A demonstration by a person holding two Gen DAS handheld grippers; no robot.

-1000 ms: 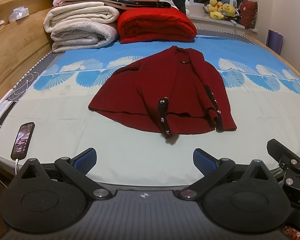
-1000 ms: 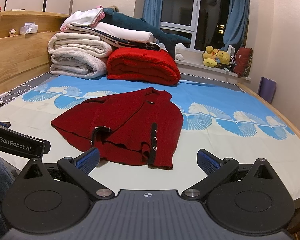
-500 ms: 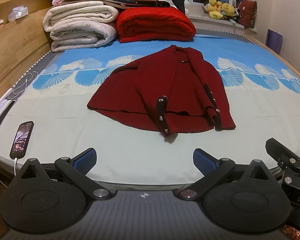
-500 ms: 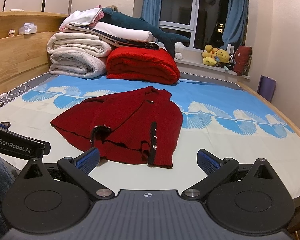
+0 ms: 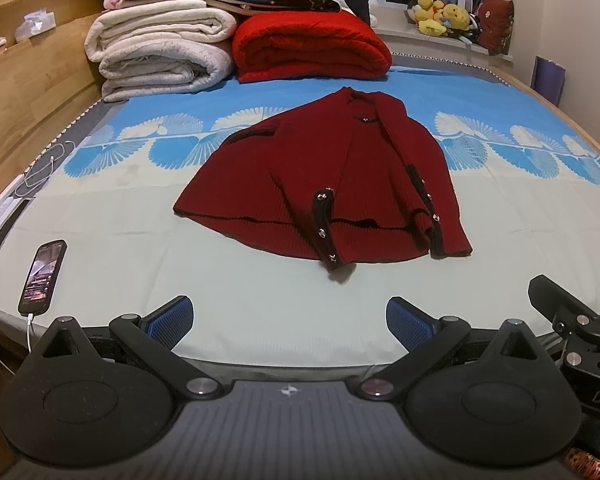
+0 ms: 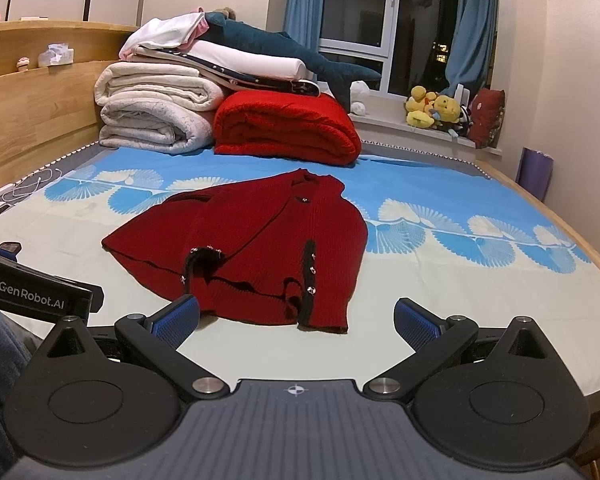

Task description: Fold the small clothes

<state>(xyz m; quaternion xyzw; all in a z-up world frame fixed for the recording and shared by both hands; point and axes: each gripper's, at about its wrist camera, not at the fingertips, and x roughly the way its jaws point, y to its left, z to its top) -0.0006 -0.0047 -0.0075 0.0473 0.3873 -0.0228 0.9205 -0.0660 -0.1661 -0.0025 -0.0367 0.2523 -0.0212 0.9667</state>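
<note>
Dark red ribbed knit: the cardigan (image 5: pixel 320 192) lies rumpled near the middle of the bed sheet (image 5: pixel 140 272), collar toward twelve o'clock, hem toward six, its black-trimmed button placket (image 5: pixel 324 224) skewed across the front and a second trimmed edge bunched toward four o'clock. We hold the left gripper (image 5: pixel 288 320) low at the six o'clock edge of the bed, its blue-padded fingers spread wide and holding nothing. The right gripper (image 6: pixel 296 318) is likewise spread wide and empty, near the hem corner at the garment's near right.

We judge the step in hand to be the approach before the first fold; no neat fold is made yet. The next move calls for closing on the hem or the loose front panel, probably one gripper at each side, and drawing the knit flat before turning the sleeves in. A thick knit may drag on the sheet.

Compared with half a second ago, both views sit slightly nearer the cardigan, which itself has not shifted; both grippers remain equally open.

A phone (image 5: pixel 42 276) lies at eight o'clock, folded blankets (image 5: pixel 160 60) and a red quilt (image 5: pixel 312 48) at twelve, all well apart from the garment.
</note>
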